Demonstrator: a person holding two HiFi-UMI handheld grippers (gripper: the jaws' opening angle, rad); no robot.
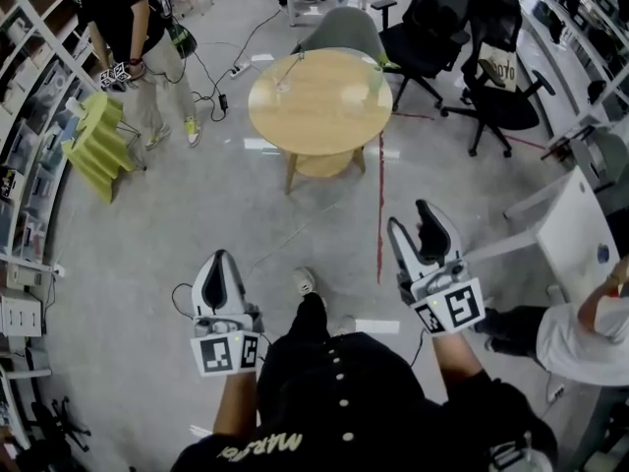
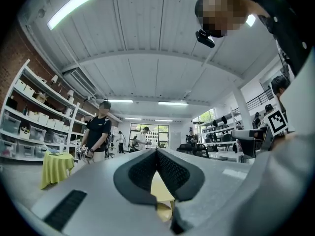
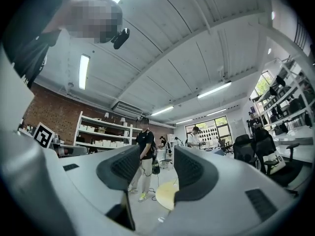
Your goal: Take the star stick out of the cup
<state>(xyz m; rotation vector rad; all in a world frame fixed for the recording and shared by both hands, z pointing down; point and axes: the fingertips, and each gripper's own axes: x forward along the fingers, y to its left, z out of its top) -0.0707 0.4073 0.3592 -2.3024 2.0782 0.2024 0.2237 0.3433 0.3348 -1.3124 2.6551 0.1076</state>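
A round wooden table (image 1: 319, 106) stands a few steps ahead of me. Near its right edge sits what looks like a clear cup (image 1: 375, 75), and a thin pale stick-like thing (image 1: 288, 71) lies near its left edge; both are too small to make out. My left gripper (image 1: 218, 261) is held low over the floor, its jaws together with nothing between them (image 2: 157, 154). My right gripper (image 1: 413, 219) is raised a little further forward, jaws apart and empty (image 3: 157, 166). Both point toward the table (image 3: 167, 193) from a distance.
A person (image 1: 123, 18) stands at the far left beside a yellow-green stand (image 1: 98, 141) and shelving. A grey chair (image 1: 344, 29) and black office chairs (image 1: 496, 67) ring the table's far side. A red line (image 1: 380, 205) crosses the floor. A white desk (image 1: 575, 234) and a seated person (image 1: 590, 332) are at the right.
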